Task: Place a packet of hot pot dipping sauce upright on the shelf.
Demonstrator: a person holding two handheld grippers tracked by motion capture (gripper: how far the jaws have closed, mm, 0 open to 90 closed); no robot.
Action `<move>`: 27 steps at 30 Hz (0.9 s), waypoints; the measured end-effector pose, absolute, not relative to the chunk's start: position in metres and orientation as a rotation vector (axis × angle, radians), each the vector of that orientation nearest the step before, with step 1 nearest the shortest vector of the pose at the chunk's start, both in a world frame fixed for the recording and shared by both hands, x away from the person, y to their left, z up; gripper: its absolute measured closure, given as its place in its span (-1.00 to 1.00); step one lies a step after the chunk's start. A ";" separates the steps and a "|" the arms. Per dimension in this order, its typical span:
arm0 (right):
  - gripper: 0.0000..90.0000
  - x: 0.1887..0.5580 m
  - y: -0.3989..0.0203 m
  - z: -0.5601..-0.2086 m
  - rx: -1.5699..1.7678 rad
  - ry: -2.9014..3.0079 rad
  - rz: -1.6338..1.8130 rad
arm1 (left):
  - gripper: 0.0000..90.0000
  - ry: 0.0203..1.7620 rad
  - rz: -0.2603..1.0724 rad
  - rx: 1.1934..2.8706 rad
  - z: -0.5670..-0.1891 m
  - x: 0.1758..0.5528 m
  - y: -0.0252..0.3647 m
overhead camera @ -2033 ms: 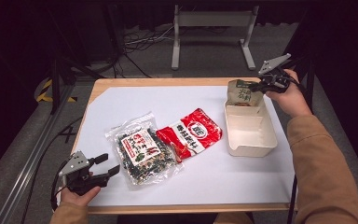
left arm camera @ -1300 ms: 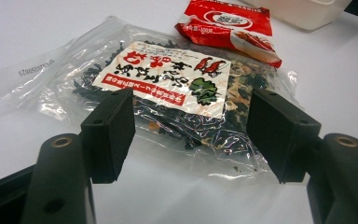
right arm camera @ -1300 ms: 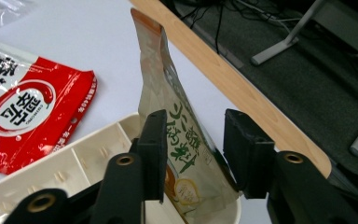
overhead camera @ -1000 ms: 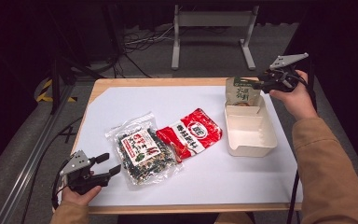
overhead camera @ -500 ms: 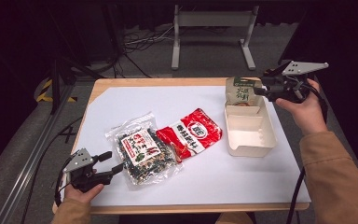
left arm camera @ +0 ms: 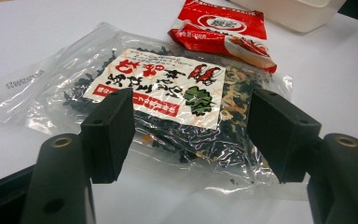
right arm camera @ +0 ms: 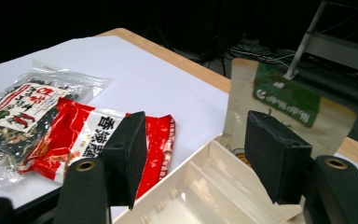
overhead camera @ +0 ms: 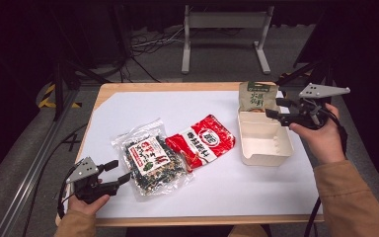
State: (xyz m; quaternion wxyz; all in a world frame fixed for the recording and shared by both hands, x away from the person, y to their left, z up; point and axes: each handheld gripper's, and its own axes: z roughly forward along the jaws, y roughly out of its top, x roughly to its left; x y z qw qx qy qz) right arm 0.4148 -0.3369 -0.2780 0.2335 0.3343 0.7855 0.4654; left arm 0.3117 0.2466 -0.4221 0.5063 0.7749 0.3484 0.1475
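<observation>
A tan pouch with a green label (overhead camera: 256, 95) (right arm camera: 284, 100) stands upright at the far end of a cream box (overhead camera: 271, 148) (right arm camera: 200, 186). My right gripper (overhead camera: 274, 108) (right arm camera: 193, 158) hovers at the box's right side, a little short of the pouch. Its jaws have just been opening and nothing is between them. A red packet (overhead camera: 202, 140) (right arm camera: 79, 135) (left arm camera: 223, 25) and a clear bag of dark dried mix (overhead camera: 150, 163) (left arm camera: 168, 102) (right arm camera: 18, 109) lie mid-table. My left gripper (overhead camera: 120, 171) (left arm camera: 191, 135) rests open at the bag's near-left edge.
A white sheet (overhead camera: 177, 106) covers the wooden table (overhead camera: 128, 88). A metal stand (overhead camera: 224, 34) and cables are on the floor beyond the far edge. A sleeved forearm (overhead camera: 348, 197) comes in at the lower right.
My right gripper has let go of the pouch and pulled away to the right, jaws spreading. The pouch stays standing at the box's far end. The left gripper has not moved.
</observation>
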 end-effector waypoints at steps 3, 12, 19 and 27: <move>-0.13 0.405 -0.335 -0.285 0.909 2.154 1.289 | -0.27 0.840 0.354 1.870 -0.422 0.311 0.246; -0.16 0.382 -0.333 -0.299 0.913 2.163 1.306 | -0.27 0.845 0.358 1.869 -0.422 0.311 0.246; -0.16 0.367 -0.327 -0.309 0.917 2.209 1.303 | -0.27 0.847 0.357 1.873 -0.422 0.311 0.246; -0.10 0.352 -0.317 -0.323 0.879 2.244 1.336 | -0.29 0.869 0.358 1.870 -0.419 0.310 0.246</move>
